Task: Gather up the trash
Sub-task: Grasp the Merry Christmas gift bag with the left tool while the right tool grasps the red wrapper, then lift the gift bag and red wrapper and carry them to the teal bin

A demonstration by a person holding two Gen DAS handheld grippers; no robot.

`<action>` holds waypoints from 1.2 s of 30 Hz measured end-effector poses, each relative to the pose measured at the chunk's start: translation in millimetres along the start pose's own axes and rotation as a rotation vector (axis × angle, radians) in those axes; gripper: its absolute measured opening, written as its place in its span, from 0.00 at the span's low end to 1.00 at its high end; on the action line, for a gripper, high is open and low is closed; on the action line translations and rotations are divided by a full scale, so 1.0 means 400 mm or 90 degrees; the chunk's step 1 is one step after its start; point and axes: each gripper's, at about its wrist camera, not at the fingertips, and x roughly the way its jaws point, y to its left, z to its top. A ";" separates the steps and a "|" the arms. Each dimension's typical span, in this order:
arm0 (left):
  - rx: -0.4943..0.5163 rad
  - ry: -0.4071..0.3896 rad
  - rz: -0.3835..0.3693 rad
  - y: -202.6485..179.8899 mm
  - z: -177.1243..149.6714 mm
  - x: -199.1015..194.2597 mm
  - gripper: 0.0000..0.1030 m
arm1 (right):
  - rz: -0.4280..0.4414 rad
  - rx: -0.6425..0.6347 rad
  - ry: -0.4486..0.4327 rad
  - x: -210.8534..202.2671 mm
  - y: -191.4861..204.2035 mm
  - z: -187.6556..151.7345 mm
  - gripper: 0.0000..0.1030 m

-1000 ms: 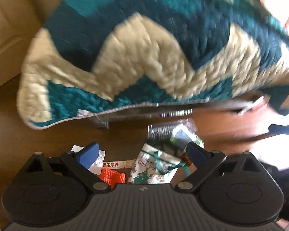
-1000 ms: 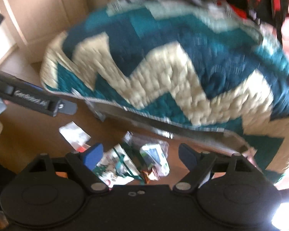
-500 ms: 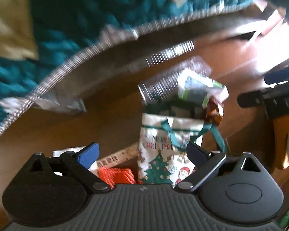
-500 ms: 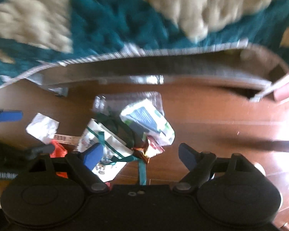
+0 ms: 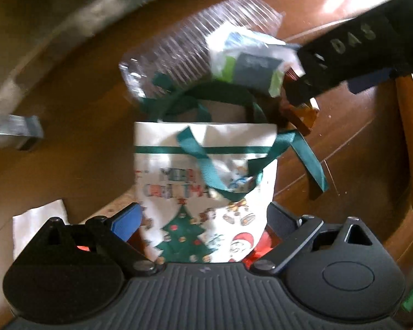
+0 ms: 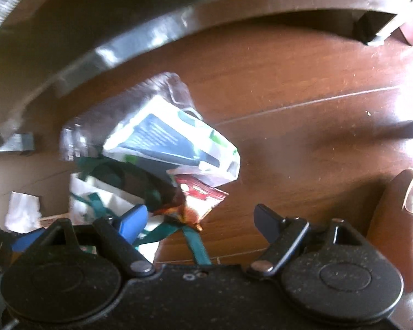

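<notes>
**Both claws open over the trash pile by the Christmas bag**

So the whole heap sits on a brown wood floor, right next to a grey metal frame rail that curves across the top of both views.

Left claw is spread wide and gripping nothing. Its blue-padded fingers sit on either side of the lower part of a white Christmas gift bag, the one with a tree, a Santa and "MERRY CHRISTMAS" printed on it, plus green ribbon handles flopped out over the front and off to the right. The bag lies flat on the floor with its mouth pointing away from the camera.

At the bag's mouth there's a ribbed clear plastic container, and lying partly over that a crumpled white, green and dark blue wrapper. A small red snack packet sticks out just below the wrapper, touching the ribbon. Left of the bag there's a white scrap of paper, and something red-orange peeks out from under the bag's bottom corner.

Right claw is open too, nothing between its fingers. It hangs just over the red packet and ribbon end, with its left finger over the bag's edge. In the left view its black body comes in from the upper right, near the wrapper.
</notes>
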 end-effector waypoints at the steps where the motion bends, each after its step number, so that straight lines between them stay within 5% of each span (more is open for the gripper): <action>1: 0.001 0.003 -0.003 -0.004 0.001 0.010 0.95 | 0.001 0.005 0.002 0.013 -0.002 0.003 0.81; 10: 0.031 0.034 -0.010 -0.047 0.011 0.084 0.90 | 0.010 0.016 0.017 0.069 0.000 0.018 0.78; 17: 0.021 0.043 -0.011 -0.058 0.021 0.104 0.78 | 0.010 0.026 0.031 0.092 -0.008 0.014 0.51; 23: 0.006 0.042 -0.030 -0.034 0.028 0.093 0.54 | 0.008 0.021 0.036 0.095 -0.010 0.013 0.42; 25: -0.003 0.043 -0.039 -0.035 0.030 0.092 0.35 | 0.008 0.016 0.037 0.092 -0.012 0.010 0.39; 28: -0.024 0.045 -0.046 -0.030 0.035 0.088 0.19 | 0.009 0.012 0.040 0.088 -0.008 0.008 0.32; 36: -0.063 0.037 -0.052 0.022 0.041 -0.006 0.12 | 0.004 -0.024 0.038 0.021 0.007 -0.023 0.24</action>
